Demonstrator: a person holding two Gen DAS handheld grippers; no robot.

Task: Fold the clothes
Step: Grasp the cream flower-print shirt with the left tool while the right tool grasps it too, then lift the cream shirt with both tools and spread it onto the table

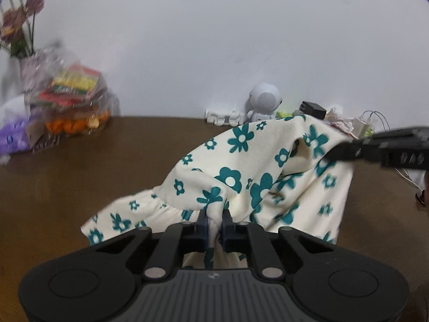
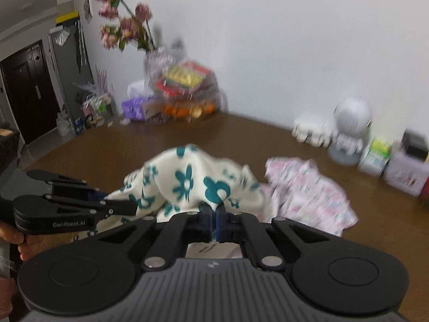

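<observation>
Garment (image 1: pixel 241 166), cream with teal flowers, hangs bunched over the brown table (image 1: pixel 93 166) between both tongs: left gripper (image 1: pixel 214 224) pinches one edge, right gripper (image 2: pixel 214 221) pinches another, neither nearer.

The left gripper (image 1: pixel 215 221) pinches a fold of a cream garment (image 1: pixel 241 177) printed with teal flowers, the cloth bunched between its closed fingers. The garment rises off the brown table (image 1: pixel 107 166) toward the right, where the right gripper (image 1: pixel 332 155) comes in from the edge and grips its upper part. Behind it, against the white wall, stands a small white robot figure (image 1: pixel 264 104). At the far left sit a clear bag of snacks (image 1: pixel 72 99) and blurred dried flowers (image 1: pixel 21 21).
</observation>
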